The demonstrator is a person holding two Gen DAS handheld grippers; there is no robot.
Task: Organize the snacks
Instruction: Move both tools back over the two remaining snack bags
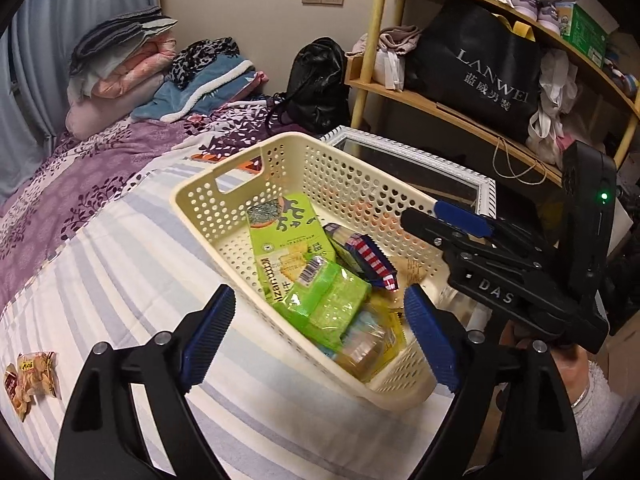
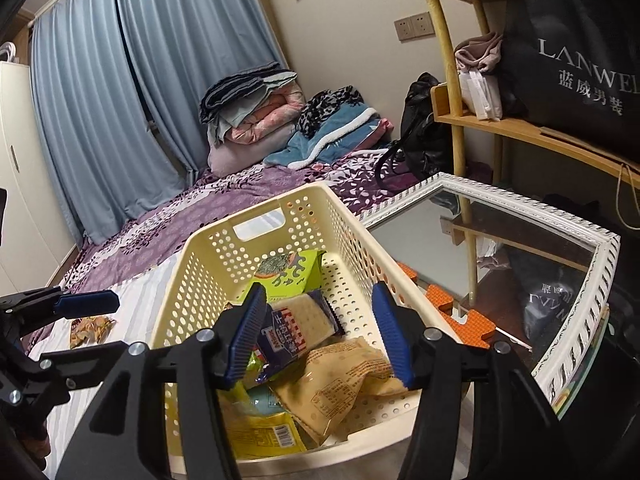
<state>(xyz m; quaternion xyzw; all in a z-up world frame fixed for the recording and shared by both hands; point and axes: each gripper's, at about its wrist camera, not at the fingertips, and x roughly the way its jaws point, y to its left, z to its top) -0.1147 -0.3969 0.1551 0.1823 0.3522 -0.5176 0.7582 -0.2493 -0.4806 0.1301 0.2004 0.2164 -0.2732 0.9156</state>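
Bed (image 1: 120,240) with purple floral and pale striped covers fills the left wrist view from 9 to 6 o'clock; folded quilts (image 1: 120,60) piled at 11. Wooden shelf (image 1: 460,108) with a black shopping bag (image 1: 480,68) at 1 to 2 o'clock. White-framed mirror (image 2: 560,248) lies just beside the basket, at 3 o'clock in the right wrist view. Cream perforated basket (image 1: 224,216) sits on the striped cover at centre, holding the snacks: green box (image 1: 288,228) toward its far end, green packet (image 1: 328,300) nearer, blue-and-red cracker pack (image 2: 296,328), tan bag (image 2: 340,388). One loose snack packet (image 1: 32,376) lies on the bed at 8 o'clock, well apart from the basket. Left gripper (image 1: 320,332) open, jaws spread over the basket's near end, holding nothing. Right gripper (image 2: 320,332) likewise open above the basket contents, empty.
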